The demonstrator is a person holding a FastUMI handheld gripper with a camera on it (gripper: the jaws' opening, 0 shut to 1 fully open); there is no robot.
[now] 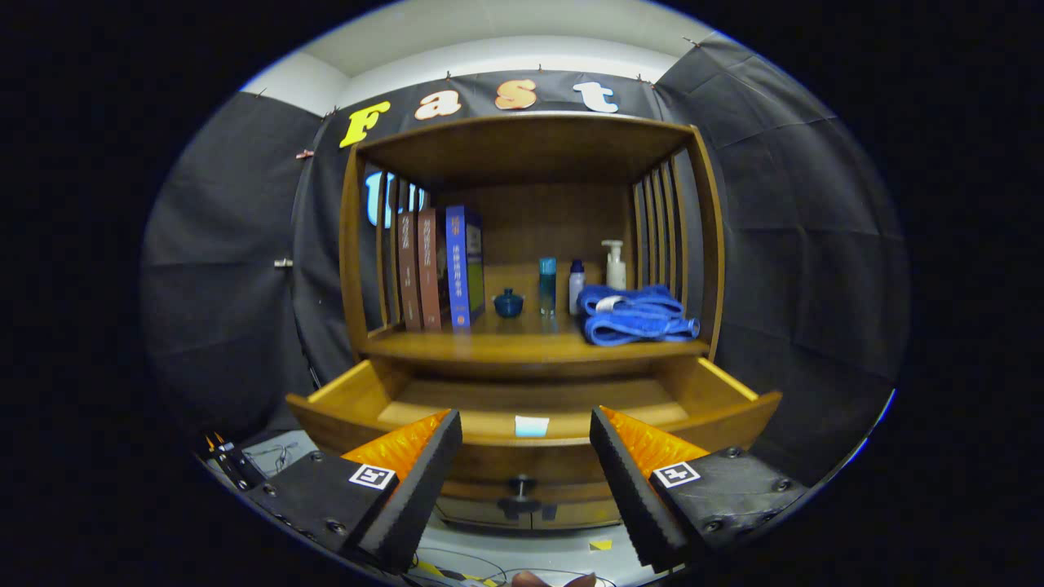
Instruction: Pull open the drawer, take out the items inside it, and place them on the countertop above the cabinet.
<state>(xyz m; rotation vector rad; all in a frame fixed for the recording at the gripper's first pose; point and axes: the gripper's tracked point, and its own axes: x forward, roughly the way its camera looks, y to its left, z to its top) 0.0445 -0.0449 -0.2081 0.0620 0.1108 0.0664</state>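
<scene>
With the wide wooden drawer already pulled out, the gripper hangs released and empty before it, so the next move looks to be lifting the small pale-blue card inside onto the wooden countertop above.

— What sort of place is this?

— A staged recording booth dressed as a home corner. Black cloth hangs pinned on all sides, with a pale wall showing above it.

— And the home part?

— A wooden cabinet with slatted sides. On its shelf: three books, a small blue jar, a teal bottle, a white bottle, a pump bottle, a folded blue towel. Below, a drawer stands pulled out, its knob facing us.

— Anything unhomelike?

— Cables on the pale floor, and a gripper with fingers spread apart before the drawer front.
</scene>
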